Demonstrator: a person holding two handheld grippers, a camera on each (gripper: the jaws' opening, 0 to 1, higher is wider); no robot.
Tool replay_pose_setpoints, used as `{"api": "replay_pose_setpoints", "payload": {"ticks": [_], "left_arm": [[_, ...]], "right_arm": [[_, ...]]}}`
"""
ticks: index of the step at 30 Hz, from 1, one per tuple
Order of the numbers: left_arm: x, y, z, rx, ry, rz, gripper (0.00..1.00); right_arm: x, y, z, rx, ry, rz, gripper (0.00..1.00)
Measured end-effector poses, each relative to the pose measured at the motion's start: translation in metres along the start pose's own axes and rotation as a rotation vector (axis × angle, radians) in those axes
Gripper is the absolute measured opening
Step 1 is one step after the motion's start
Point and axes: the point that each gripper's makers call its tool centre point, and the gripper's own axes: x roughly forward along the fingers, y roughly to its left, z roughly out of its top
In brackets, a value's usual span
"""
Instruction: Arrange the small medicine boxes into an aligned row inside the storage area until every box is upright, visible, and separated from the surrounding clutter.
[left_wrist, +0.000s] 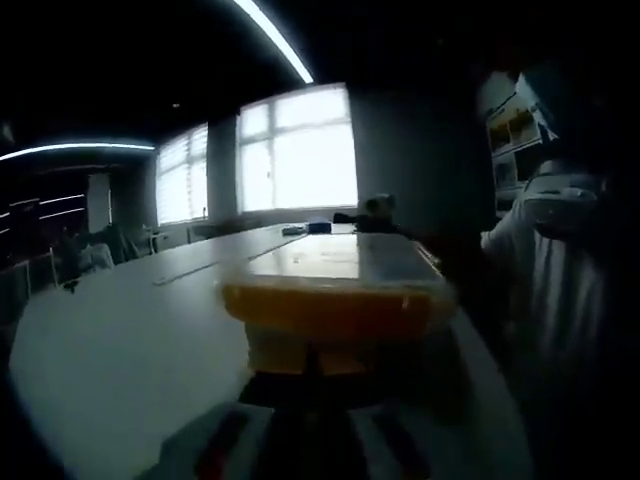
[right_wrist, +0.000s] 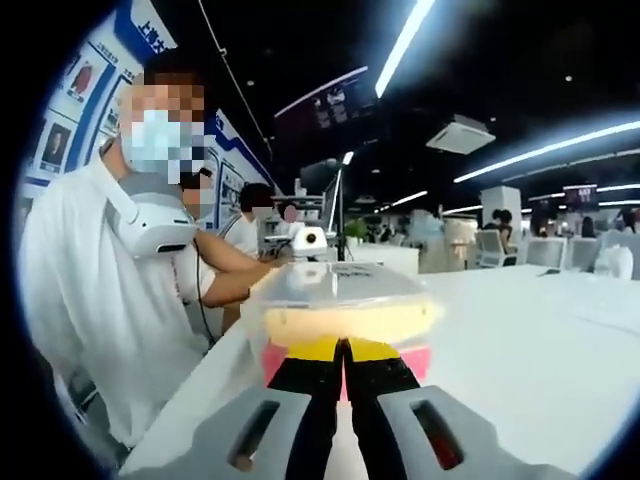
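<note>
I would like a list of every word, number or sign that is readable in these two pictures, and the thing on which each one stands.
No text can be read with certainty.
Blue wall board, right gripper view: large white characters, cut off and blurred.
Wall posters: print too small.
Dark hanging screen: marks too small.
Clear box: no label visible.
Wall posters, left gripper view: too dark and blurred.

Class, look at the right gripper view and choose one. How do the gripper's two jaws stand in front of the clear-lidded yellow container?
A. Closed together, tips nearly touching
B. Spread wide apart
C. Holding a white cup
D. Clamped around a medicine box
A: the right gripper has its black, yellow-tipped jaws pressed together with only a thin seam between them, nothing visible in between, just before the clear-lidded yellow container on the white table.
</note>
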Motion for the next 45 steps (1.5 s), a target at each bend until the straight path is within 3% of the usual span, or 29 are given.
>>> {"api": "replay_pose_setpoints", "payload": {"ticks": [1, 4, 5, 7, 8, 10, 12, 13, 16, 17, 19, 20, 22, 24, 26, 29, 32, 35, 36, 37, 40, 43, 45], "left_arm": [[0.000, -0.001, 0.001, 0.000, -0.002, -0.005, 0.00], [0.002, -0.003, 0.003, 0.008, 0.013, -0.002, 0.00], [0.001, -0.003, 0.003, 0.015, 0.016, 0.002, 0.00], [0.001, -0.002, 0.003, 0.013, 0.022, 0.003, 0.00], [0.000, -0.001, 0.002, 0.001, 0.023, 0.006, 0.00], [-0.001, -0.001, 0.002, 0.017, 0.015, 0.014, 0.00], [-0.002, -0.001, 0.002, 0.019, 0.009, 0.019, 0.00], [-0.002, 0.000, 0.002, 0.019, 0.009, 0.023, 0.00], [0.000, 0.000, -0.003, 0.051, 0.034, 0.042, 0.00], [-0.001, 0.003, -0.004, 0.038, 0.030, 0.056, 0.05], [-0.003, 0.009, -0.004, -0.025, -0.005, 0.072, 0.13], [-0.004, 0.012, -0.004, -0.057, -0.017, 0.069, 0.17], [-0.005, 0.019, -0.003, -0.053, -0.022, 0.074, 0.23], [-0.005, 0.025, -0.002, -0.034, -0.006, 0.082, 0.30], [-0.003, 0.023, 0.000, 0.000, 0.011, 0.050, 0.31], [-0.002, 0.025, -0.001, -0.010, 0.015, 0.043, 0.33], [-0.007, 0.013, -0.002, -0.035, 0.003, 0.044, 0.35], [-0.012, 0.001, -0.005, -0.036, 0.012, 0.086, 0.44], [-0.017, -0.005, -0.011, -0.028, 0.052, 0.138, 0.47], [-0.019, -0.012, -0.015, -0.025, 0.078, 0.144, 0.51], [-0.026, -0.022, -0.016, -0.034, 0.096, 0.213, 0.54], [-0.026, -0.039, -0.009, -0.086, 0.044, 0.228, 0.67], [-0.023, -0.045, -0.006, -0.088, 0.038, 0.237, 0.68]], "right_arm": [[0.005, 0.002, -0.004, -0.014, 0.034, 0.009, 0.00], [0.013, 0.004, -0.004, -0.006, 0.038, 0.001, 0.00], [0.015, 0.006, -0.004, -0.044, 0.045, 0.006, 0.00], [0.018, 0.005, -0.005, -0.023, 0.037, 0.005, 0.00], [0.020, 0.006, -0.005, 0.031, 0.006, 0.018, 0.00], [0.021, 0.006, -0.006, 0.020, 0.003, 0.012, 0.00], [0.019, 0.003, -0.006, 0.074, 0.007, -0.003, 0.00], [0.018, 0.001, -0.006, 0.071, 0.006, -0.021, 0.00], [0.007, -0.019, -0.016, -0.016, 0.091, -0.181, 0.00], [0.000, -0.020, -0.013, -0.018, 0.077, -0.236, 0.02], [-0.009, -0.012, -0.011, 0.064, 0.070, -0.292, 0.06], [-0.013, -0.006, -0.008, 0.062, 0.061, -0.299, 0.11], [-0.020, 0.005, -0.005, 0.075, 0.059, -0.335, 0.17], [-0.021, 0.022, -0.001, 0.073, 0.048, -0.328, 0.23], [-0.023, 0.031, -0.002, 0.086, 0.052, -0.333, 0.27], [-0.018, 0.043, -0.010, 0.121, 0.070, -0.341, 0.37], [-0.010, 0.051, -0.017, 0.144, 0.077, -0.331, 0.47], [0.000, 0.056, -0.024, 0.128, 0.102, -0.330, 0.52], [0.006, 0.058, -0.027, 0.130, 0.110, -0.328, 0.53], [0.010, 0.058, -0.027, 0.130, 0.107, -0.328, 0.55], [0.022, 0.057, -0.028, 0.133, 0.101, -0.331, 0.63], [0.030, 0.051, -0.029, 0.123, 0.115, -0.349, 0.72], [0.036, 0.045, -0.030, 0.111, 0.124, -0.367, 0.77]]}}
